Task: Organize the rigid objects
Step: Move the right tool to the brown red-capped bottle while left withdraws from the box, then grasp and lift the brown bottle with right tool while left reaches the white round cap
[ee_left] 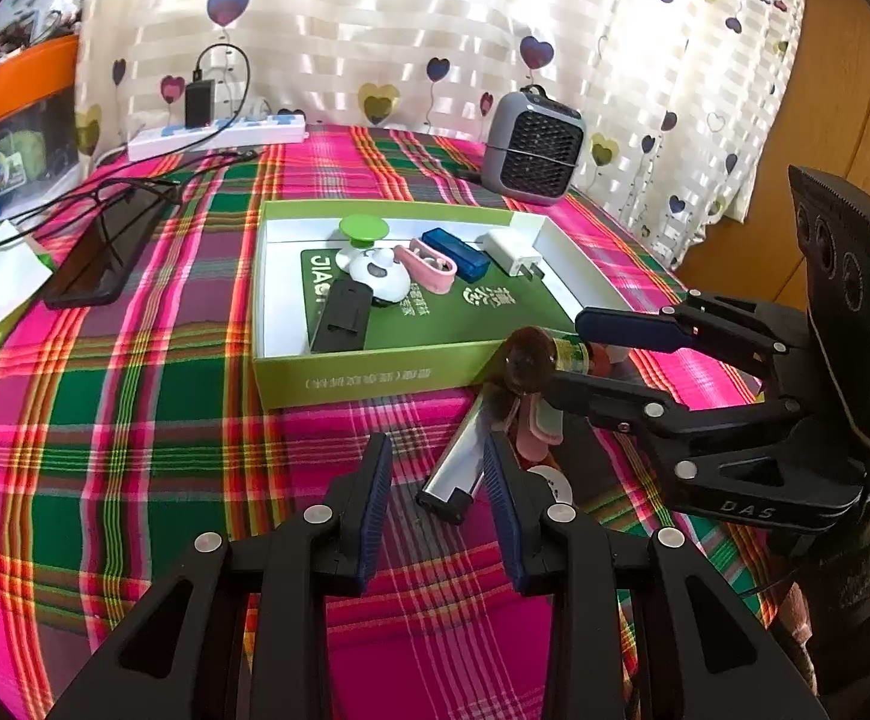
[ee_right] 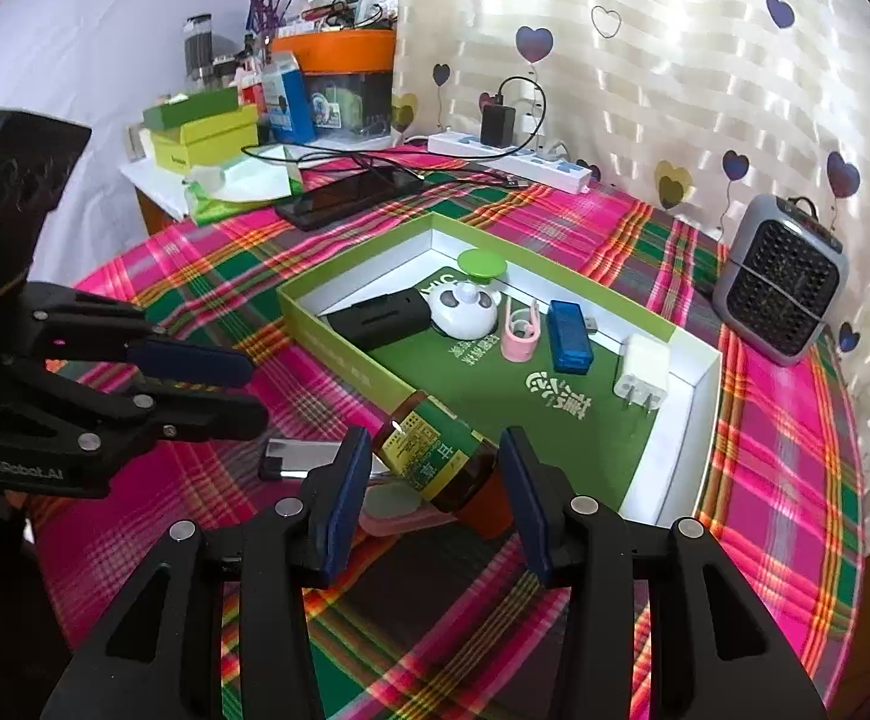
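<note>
Straddling a brown bottle [ee_right: 435, 462] whose label is unreadable, the right gripper [ee_right: 435, 480] gapes; left gripper [ee_left: 438, 480] gapes, empty.

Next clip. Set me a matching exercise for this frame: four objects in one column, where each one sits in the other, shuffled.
Objects
1. brown bottle
2. white charger plug
3. silver lighter
4. small grey fan

Places
A. on the cloth by the curtain, outside the green box
B. inside the green box, near its corner
C. between the open pads of the right claw, at the box's near wall
D. lying on the cloth in front of the left claw

Pairs: 1-C, 2-B, 3-D, 4-A
</note>
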The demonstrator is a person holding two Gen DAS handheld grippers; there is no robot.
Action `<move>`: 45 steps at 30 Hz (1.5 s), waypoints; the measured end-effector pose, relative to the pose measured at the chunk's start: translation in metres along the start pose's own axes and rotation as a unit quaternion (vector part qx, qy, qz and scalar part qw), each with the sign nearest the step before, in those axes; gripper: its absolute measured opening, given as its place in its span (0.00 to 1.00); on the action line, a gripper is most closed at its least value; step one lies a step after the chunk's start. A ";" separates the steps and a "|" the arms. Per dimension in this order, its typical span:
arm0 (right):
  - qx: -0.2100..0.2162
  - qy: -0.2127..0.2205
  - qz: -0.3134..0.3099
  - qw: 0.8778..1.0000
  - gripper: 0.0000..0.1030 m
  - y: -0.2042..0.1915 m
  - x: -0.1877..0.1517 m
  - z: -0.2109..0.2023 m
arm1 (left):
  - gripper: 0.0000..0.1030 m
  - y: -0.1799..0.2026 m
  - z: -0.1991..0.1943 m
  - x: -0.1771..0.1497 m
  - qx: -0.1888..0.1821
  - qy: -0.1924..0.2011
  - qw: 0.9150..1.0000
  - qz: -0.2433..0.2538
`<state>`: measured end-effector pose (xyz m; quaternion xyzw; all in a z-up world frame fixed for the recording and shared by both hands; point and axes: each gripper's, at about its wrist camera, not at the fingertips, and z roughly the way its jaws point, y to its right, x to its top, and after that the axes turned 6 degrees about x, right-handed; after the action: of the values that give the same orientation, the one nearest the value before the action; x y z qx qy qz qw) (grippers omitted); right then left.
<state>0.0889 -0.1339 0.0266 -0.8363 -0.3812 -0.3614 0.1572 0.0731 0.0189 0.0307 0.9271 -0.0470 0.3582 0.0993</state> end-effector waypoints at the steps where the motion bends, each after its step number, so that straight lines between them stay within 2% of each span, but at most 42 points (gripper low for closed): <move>1: -0.010 -0.005 -0.006 1.000 0.44 -0.002 0.000 0.002 | 0.30 0.000 -0.001 -0.001 0.000 0.000 1.000 0.000; 21: -0.037 -0.016 -0.012 0.999 0.44 -0.011 0.003 0.006 | 0.30 0.002 -0.005 -0.005 -0.005 0.001 1.000 0.001; 28: -0.026 -0.002 0.006 1.000 0.32 -0.008 0.001 -0.002 | 0.30 0.004 -0.004 -0.007 -0.008 -0.002 1.000 0.002; 38: -0.025 -0.013 -0.005 1.000 0.34 -0.009 0.006 0.002 | 0.30 0.008 -0.005 -0.007 -0.015 -0.004 1.000 0.003; 45: -0.042 -0.041 -0.034 0.998 0.37 -0.017 0.010 0.016 | 0.30 0.005 -0.005 -0.008 -0.015 -0.006 1.000 0.000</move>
<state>0.0882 -0.1086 0.0221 -0.8427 -0.4002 -0.3477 0.0935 0.0630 0.0150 0.0302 0.9276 -0.0528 0.3523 0.1126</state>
